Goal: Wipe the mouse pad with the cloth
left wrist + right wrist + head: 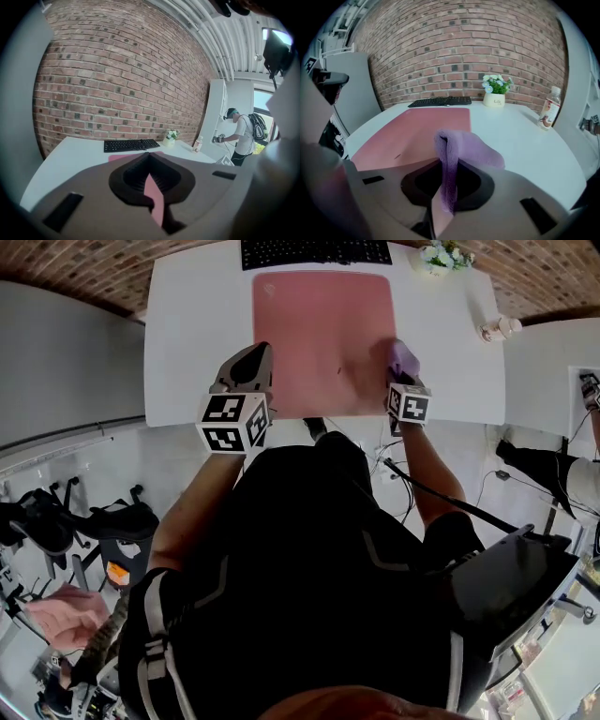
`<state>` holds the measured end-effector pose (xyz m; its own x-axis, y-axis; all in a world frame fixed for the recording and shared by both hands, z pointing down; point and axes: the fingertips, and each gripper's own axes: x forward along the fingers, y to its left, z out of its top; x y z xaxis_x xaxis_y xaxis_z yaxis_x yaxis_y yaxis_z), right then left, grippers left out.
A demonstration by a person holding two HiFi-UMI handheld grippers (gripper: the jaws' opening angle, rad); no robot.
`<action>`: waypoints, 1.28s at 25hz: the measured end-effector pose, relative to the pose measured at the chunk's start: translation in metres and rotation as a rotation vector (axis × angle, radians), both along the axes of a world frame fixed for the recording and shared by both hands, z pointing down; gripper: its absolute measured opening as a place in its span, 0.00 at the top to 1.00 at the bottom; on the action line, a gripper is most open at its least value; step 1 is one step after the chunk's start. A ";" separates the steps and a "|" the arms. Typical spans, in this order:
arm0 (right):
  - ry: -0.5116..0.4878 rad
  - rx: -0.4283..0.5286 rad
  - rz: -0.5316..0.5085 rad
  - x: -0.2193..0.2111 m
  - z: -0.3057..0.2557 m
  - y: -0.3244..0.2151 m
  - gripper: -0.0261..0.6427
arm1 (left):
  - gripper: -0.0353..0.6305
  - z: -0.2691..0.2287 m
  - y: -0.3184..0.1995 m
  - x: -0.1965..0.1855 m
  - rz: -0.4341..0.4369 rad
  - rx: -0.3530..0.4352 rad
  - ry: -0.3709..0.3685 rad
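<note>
Pinching cloth [464, 145], right gripper [446, 187] seemingly meets mouse pad [319, 334].

Bright, even indoor light is seen everywhere. The white tabletop [187, 334] is nearly washed out in the head view, and only soft shadows are cast. Heavy fisheye bending and dark corners are noticed in both gripper views. The left gripper [150, 176] and right gripper [446, 183] are blurred up close, as is the pinched cloth [473, 147], while the brick wall [117, 70] is rendered sharp.

White table [192, 338] with mouse pad [319, 324], keyboard [314, 252], flowerpot [442, 257], bottle [497, 329]
</note>
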<state>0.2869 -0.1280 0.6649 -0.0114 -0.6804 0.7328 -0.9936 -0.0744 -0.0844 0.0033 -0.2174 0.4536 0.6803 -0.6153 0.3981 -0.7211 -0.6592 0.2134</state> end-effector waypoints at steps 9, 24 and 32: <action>-0.052 -0.031 -0.132 -0.059 0.006 -0.015 0.87 | 0.95 0.002 0.005 -0.024 -0.073 -0.018 0.023; -0.148 -0.079 -0.385 -0.171 0.006 -0.044 0.87 | 0.95 -0.012 0.011 -0.092 -0.259 0.012 0.033; -0.187 -0.096 -0.489 -0.226 0.006 -0.062 0.87 | 0.95 -0.024 0.016 -0.126 -0.346 0.040 0.031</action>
<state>0.0612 -0.1901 0.6707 -0.4470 -0.4932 0.7463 -0.8829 0.3776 -0.2792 -0.1231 -0.2011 0.4296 0.4403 -0.8263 0.3512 -0.8967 -0.3855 0.2174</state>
